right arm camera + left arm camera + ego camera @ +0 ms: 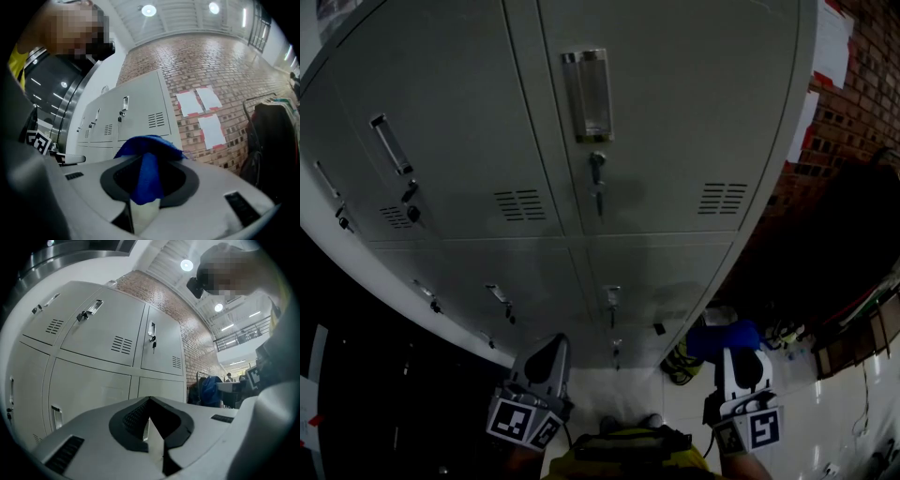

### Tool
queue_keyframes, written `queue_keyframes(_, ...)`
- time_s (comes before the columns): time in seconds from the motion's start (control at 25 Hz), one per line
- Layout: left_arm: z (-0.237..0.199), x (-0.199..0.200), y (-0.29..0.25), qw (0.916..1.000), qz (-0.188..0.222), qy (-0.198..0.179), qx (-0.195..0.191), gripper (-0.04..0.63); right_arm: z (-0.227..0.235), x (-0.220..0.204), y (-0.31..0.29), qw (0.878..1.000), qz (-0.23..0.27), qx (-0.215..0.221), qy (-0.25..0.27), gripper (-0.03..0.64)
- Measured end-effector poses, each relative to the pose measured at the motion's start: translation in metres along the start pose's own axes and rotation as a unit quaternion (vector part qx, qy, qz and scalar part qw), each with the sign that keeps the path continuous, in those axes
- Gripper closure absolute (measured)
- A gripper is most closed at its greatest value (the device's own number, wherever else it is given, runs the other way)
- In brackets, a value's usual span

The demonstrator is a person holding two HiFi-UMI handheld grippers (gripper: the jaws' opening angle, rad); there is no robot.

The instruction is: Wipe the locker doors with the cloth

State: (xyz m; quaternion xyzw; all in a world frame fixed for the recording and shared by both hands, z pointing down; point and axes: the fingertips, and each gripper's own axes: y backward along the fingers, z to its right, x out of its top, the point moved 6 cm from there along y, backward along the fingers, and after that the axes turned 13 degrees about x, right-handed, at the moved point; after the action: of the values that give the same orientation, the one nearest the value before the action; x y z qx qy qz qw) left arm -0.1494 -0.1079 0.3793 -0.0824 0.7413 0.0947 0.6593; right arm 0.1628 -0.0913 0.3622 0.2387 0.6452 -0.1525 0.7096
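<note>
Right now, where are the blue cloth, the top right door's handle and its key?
blue cloth (145, 180): right gripper view, fold pinched between the jaws.
handle (587, 94): head view, middle of the metal pull.
key (598, 199): head view, its hanging lower end.

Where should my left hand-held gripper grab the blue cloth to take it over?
Probably the fold of the blue cloth bulging past the right hand-held gripper, whose jaws are shut on its lower part. Bring the left hand-held gripper in from the left; that fold stands clear of the jaws.
</note>
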Motion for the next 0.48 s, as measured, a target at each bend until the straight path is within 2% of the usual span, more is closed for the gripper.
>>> queue_keyframes(0.28, -0.005, -0.002, 0.003, 0.9999, -0.009, -0.008, -0.005, 0.591, -0.001, -0.006, -0.007, 0.999, 0.008, -0.004, -0.037, 0.512)
queue_keyframes(0.48, -0.014, -0.005, 0.01, 0.9998, -0.008, -0.015, 0.009, 0.591, -0.008, -0.01, -0.006, 0.999, 0.013, -0.01, -0.037, 0.512)
